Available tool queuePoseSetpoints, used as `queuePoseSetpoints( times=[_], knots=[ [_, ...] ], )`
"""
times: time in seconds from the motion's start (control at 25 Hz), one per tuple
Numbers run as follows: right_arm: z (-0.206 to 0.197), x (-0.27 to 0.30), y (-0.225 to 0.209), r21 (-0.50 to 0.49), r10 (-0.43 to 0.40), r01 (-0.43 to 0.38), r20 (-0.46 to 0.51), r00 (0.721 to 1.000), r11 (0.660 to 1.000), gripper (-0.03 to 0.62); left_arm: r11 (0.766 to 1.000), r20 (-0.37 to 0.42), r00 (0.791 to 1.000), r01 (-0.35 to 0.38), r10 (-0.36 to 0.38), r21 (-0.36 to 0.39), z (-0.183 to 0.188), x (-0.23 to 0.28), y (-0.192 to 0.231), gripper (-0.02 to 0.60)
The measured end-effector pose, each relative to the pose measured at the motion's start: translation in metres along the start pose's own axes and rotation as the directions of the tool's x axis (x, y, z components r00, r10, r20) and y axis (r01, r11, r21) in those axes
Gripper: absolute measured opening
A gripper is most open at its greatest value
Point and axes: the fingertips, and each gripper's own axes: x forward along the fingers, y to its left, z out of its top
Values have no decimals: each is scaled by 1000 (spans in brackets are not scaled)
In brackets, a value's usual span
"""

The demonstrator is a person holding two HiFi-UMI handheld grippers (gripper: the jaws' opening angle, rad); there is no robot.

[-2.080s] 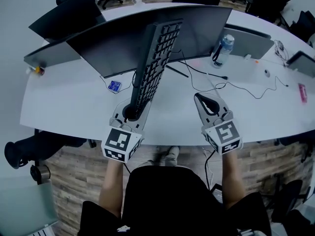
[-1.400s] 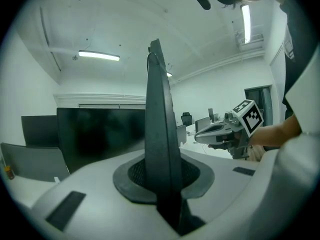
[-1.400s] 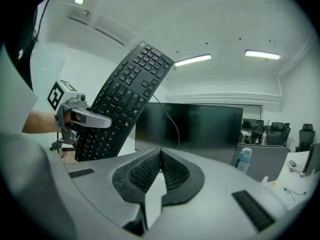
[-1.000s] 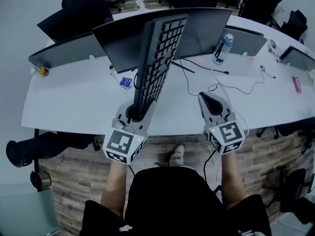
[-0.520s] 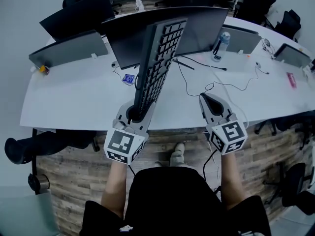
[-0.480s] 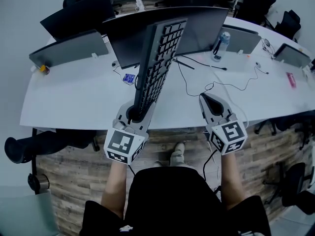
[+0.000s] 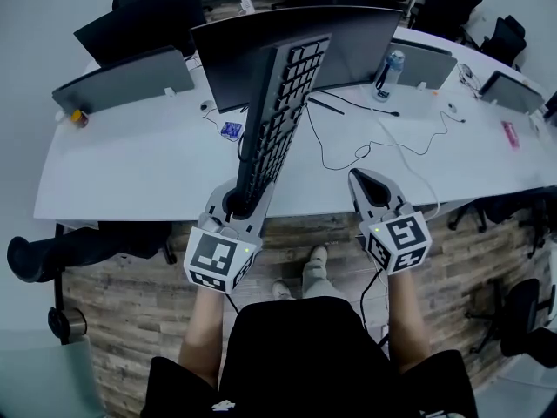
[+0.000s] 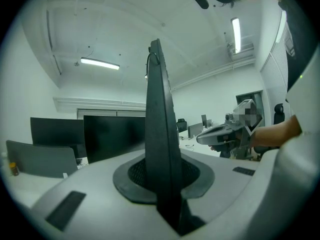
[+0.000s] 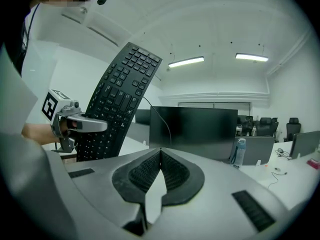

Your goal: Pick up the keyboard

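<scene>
Pinching the near end of the keyboard [image 7: 280, 103], the left gripper [image 7: 233, 200] is holding it up off the white desk [image 7: 130, 168]. The keyboard is standing on its long edge and stretching up and away from the person, with its keys facing the right gripper [image 7: 359, 178]. The left jaws are pressing on both faces of the board, one on each side. The right gripper is hovering above the near edge of the desk, apart from the keyboard, and its jaws are sitting pressed together with nothing between them. A dark monitor [image 7: 357, 42] is standing at the back of the desk, a water bottle [image 7: 389, 70] is standing just to its right, and a thin black cable [image 7: 383, 142] is trailing across the desktop.
</scene>
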Motion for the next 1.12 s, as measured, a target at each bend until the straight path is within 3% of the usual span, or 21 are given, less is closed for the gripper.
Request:
queuePoseSetpoints(
  times=[0.28, 0.52, 0.8, 1.12],
  knots=[
    [-6, -3, 20, -23, 1, -2, -28, 1000, 1000, 6, 1000, -3, 1000, 4, -4, -26, -9, -12, 3, 77],
    [2, -3, 20, -9, 2, -1, 5, 1000, 1000, 6, 995, 30, 999, 15, -12, -96, -6, -17, 4, 76],
    [13, -5, 29, -34, 51, -50, 31, 998, 998, 6, 999, 5, 1000, -16, 16, -42, -4, -15, -4, 76],
    [14, -33, 22, -27, 71, -70, 45, 996, 997, 6, 999, 17, 1000, -11, 12, -50, 8, -15, -38, 77]
  ],
)
